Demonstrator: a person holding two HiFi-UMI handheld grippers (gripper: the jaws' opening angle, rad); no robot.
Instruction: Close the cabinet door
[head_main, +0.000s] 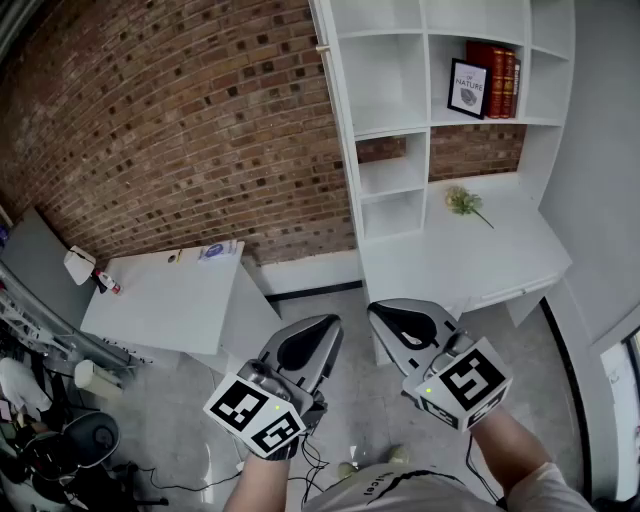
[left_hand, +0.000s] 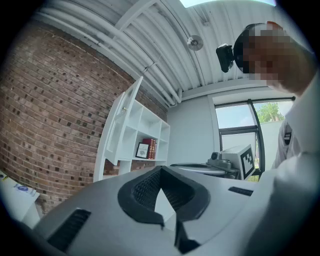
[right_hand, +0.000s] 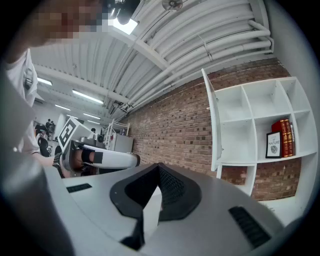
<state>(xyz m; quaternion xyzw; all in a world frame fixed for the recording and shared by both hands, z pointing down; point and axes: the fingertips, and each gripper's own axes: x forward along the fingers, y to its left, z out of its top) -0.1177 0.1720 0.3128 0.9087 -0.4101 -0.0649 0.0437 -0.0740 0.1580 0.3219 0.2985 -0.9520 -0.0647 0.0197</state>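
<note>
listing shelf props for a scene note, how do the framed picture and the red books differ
The framed picture is black-edged with a white printed face; the red books show red spines. The framed picture stands in front, partly covering them; the red books stand behind and rise higher. Both sit in the same compartment of the white shelf unit.

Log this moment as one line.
cabinet door: open, untouched | left claw: shut, empty | right claw: shut, empty
</note>
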